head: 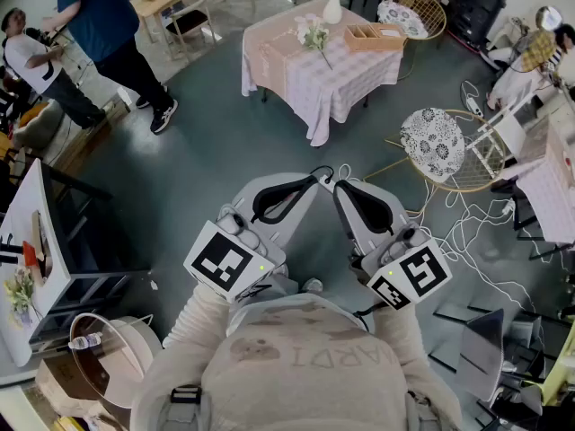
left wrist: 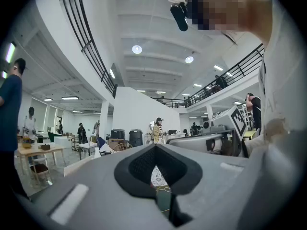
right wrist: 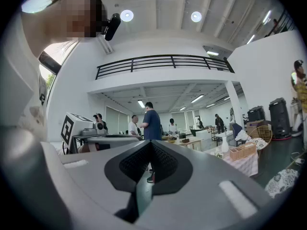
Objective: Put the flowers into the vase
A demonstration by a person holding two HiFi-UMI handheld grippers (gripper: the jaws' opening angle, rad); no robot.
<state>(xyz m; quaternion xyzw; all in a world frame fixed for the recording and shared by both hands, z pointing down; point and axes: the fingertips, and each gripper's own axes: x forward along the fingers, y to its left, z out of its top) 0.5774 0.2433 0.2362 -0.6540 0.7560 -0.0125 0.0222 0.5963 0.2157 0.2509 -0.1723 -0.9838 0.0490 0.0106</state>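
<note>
Tabletop (head: 352,77), 12 o'clock: vase (head: 332,7), flowers (head: 314,36), wooden box (head: 375,36). Wicker chair (head: 434,144), 2 o'clock. Left tool (head: 310,180), right tool (head: 340,187): level, side by side, both pressed together, empty.

White vase (head: 332,7) upright at the far edge of a cloth-covered table (head: 359,74), pale flowers (head: 314,36) seemingly lying flat just beside it

A big open studio hall, this: black-railed mezzanine balcony (right wrist: 163,61) overhead, loose white cables (head: 467,232) trailing over the grey polished floor (head: 207,155), one staged pink checked-cloth table (head: 346,79)
</note>
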